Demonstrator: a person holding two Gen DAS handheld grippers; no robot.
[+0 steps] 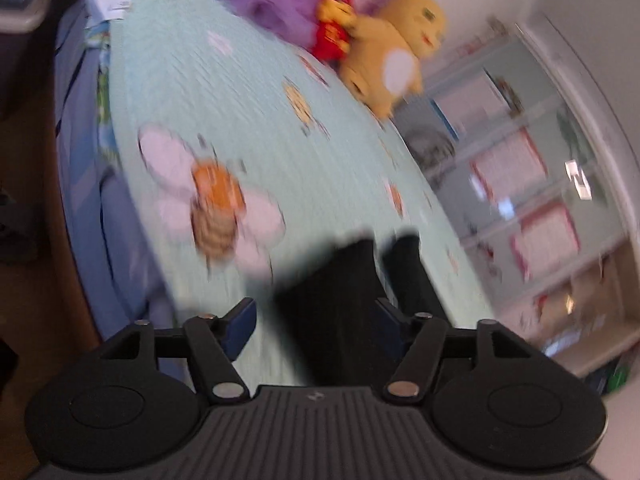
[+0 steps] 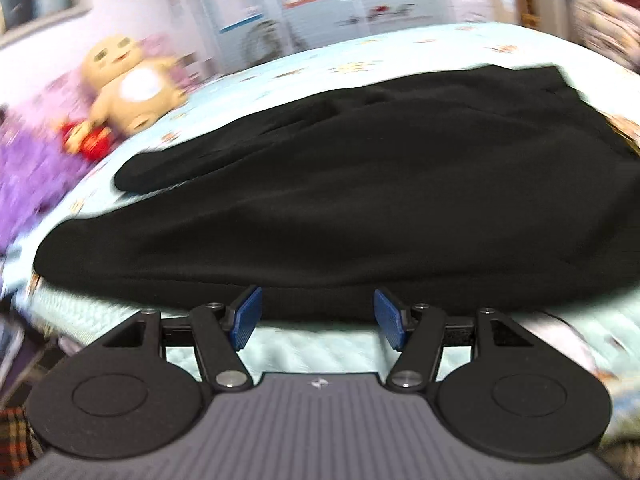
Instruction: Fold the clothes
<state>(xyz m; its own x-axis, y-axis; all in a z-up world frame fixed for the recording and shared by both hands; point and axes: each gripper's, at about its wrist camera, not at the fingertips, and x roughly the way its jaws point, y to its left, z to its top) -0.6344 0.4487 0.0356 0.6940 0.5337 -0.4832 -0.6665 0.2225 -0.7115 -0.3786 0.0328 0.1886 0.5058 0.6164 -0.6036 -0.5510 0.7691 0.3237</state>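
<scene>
Pale blue bedspread with bee prints fills both wrist views, plush toys lined along its far side. I see the black garment spread across the bed, apparently half folded, its near hem just ahead of my right gripper, whose jaws stand apart on nothing. My left gripper is likewise open, with a dark end of the cloth lying between its pads, unpinched as far as the blur allows. I judge a fresh fold is being set up; next, both grippers must close on an edge.
</scene>
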